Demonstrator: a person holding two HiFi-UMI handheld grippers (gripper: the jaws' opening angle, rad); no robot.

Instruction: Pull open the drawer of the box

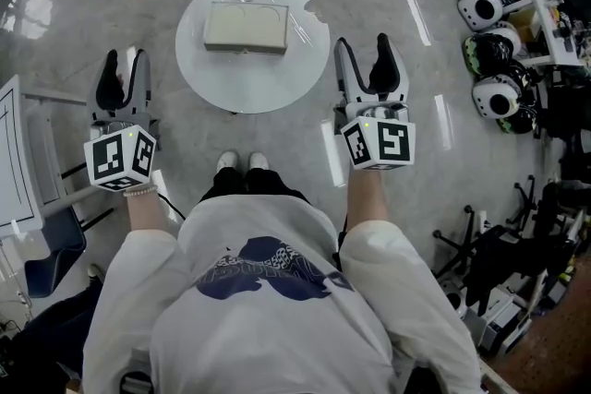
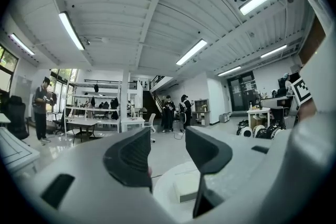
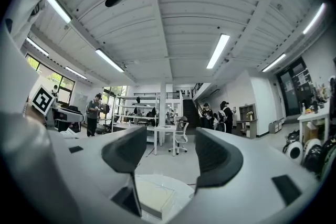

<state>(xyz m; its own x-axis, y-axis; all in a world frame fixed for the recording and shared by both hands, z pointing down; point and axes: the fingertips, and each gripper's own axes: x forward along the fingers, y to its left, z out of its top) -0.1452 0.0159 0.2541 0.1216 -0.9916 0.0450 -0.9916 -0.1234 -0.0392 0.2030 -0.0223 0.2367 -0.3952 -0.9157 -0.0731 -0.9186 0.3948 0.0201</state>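
Note:
A flat beige box (image 1: 246, 29) lies on a small round white table (image 1: 254, 92) in front of the person's feet. My left gripper (image 1: 125, 62) hangs to the left of the table, apart from it, jaws open and empty. To the table's right my right gripper (image 1: 364, 51) is also open with nothing between its fingers. In the left gripper view the box (image 2: 186, 189) shows low between the open jaws of the left gripper (image 2: 168, 152). In the right gripper view the box (image 3: 152, 194) lies below the right gripper (image 3: 170, 157). No drawer front can be made out.
Several black-and-white helmets (image 1: 489, 51) and dark equipment crowd the right side. A white frame and a blue chair (image 1: 42, 244) stand at the left. People (image 2: 176, 112) stand far across the hall beside tables and shelves (image 2: 100, 107).

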